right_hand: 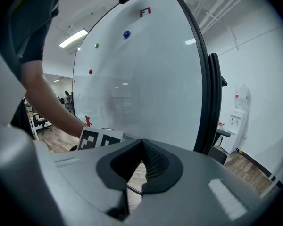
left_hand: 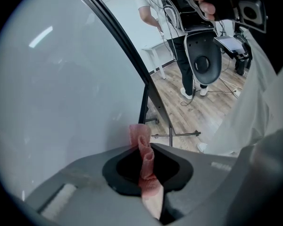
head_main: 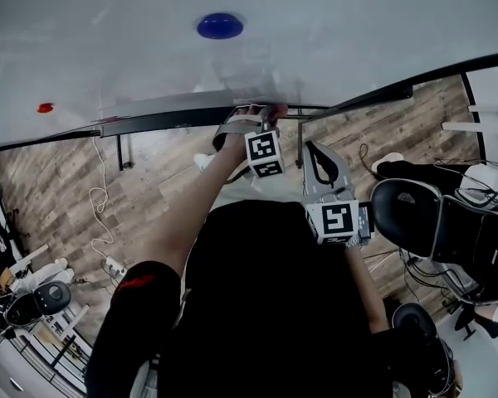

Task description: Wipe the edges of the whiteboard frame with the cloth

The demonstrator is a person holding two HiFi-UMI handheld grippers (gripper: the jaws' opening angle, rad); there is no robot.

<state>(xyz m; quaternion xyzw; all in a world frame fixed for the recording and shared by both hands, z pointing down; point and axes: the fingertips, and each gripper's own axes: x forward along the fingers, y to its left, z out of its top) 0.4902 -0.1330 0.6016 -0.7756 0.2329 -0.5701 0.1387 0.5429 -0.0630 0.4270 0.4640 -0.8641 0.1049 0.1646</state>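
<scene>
At the lower edge of the whiteboard (head_main: 232, 65), much was hidden from us in the head view. The hand (head_main: 232, 133) and the marker cube (head_main: 264, 154) covered the tips of the left tongs (head_main: 264, 116). Only a small pink scrap of the cloth (head_main: 275, 109) showed against the black frame (head_main: 166, 123). We could not tell whether the cloth pressed on the frame or sat just beside it. A dark-clothed torso (head_main: 266, 305) blocked much of the floor (head_main: 149, 189).

From the left gripper view, the left tongs (left_hand: 148, 168) were clamped on the cloth (left_hand: 140, 138). It was a narrow, crumpled pink strip standing between the 2 jaws, with its lower end lost between them. Its upper end poked out toward the board near the frame (left_hand: 120, 41).

The right tongs (head_main: 318, 160) hung below the frame, just beside the left pair and not touching the frame. From the right gripper view, the right tongs (right_hand: 141, 147) were closed tip to tip with nothing between them, and the frame (right_hand: 206, 79) ran past on the right. 1 blue magnet (head_main: 220, 26) and 1 red magnet (head_main: 46, 107) sat on the board.
</scene>
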